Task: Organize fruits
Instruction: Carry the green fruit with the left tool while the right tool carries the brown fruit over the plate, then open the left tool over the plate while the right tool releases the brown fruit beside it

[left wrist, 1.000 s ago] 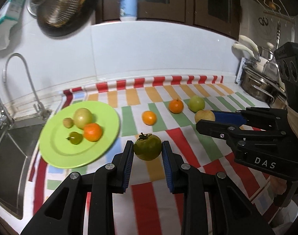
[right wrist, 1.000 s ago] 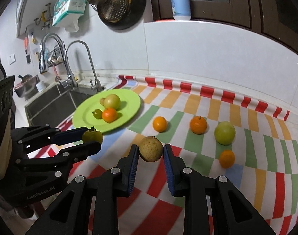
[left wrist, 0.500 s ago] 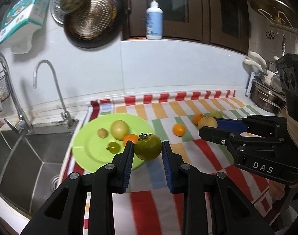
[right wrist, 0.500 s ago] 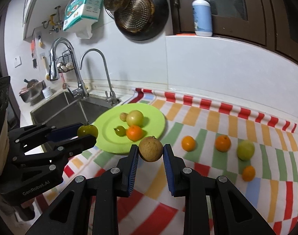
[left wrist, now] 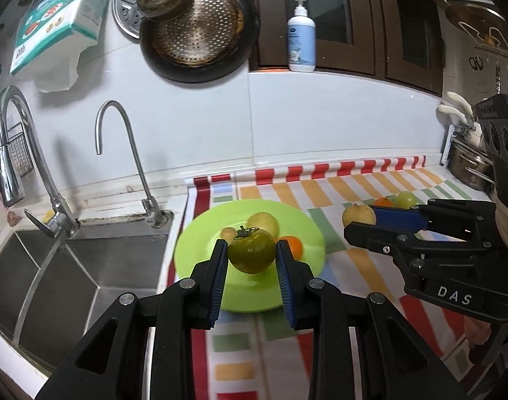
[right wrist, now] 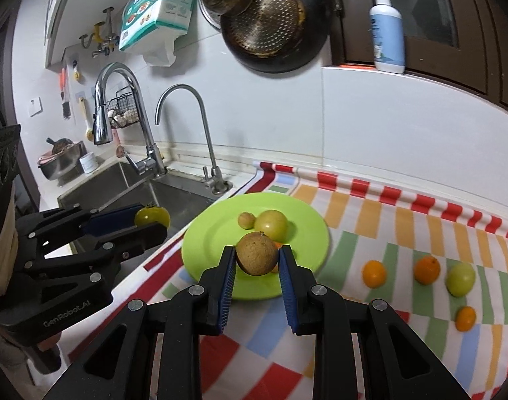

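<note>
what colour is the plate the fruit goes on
Lime green plate; the right wrist view shows it best.

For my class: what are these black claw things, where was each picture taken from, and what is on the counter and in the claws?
They are two hand-held grippers, one in each of a person's hands, each with a camera looking along its jaws. One picture is from the left gripper, shut on a dark green tomato. The other is from the right gripper, shut on a brown round fruit. Each view also shows the other gripper from the side. On the striped cloth lies a green plate with fruit on it; four more fruits lie loose on the cloth.
</note>
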The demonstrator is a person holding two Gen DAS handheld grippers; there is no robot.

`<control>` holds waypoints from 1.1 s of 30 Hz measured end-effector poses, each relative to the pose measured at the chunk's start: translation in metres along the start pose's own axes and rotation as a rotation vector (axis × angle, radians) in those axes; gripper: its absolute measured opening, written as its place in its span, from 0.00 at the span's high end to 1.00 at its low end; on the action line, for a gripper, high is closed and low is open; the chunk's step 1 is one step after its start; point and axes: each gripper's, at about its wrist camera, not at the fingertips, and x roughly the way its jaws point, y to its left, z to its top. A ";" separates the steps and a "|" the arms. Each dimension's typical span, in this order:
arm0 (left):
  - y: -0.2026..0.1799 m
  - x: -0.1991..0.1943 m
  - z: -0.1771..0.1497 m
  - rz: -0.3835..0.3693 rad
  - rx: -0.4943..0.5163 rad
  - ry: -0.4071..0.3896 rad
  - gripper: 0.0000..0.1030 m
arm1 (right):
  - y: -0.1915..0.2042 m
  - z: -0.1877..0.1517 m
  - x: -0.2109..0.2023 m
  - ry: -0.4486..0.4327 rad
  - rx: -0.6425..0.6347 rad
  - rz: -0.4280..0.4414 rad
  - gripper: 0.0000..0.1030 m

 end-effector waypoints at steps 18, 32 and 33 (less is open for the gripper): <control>0.055 0.074 -0.016 -0.051 -0.013 0.112 0.71 | 0.028 -0.001 0.084 0.157 0.013 0.000 0.74; 0.054 0.096 -0.009 -0.044 0.026 0.104 0.56 | 0.018 -0.003 0.100 0.169 0.040 -0.058 0.58; 0.054 0.093 -0.009 -0.040 0.021 0.101 0.56 | 0.017 -0.003 0.098 0.165 0.044 -0.066 0.58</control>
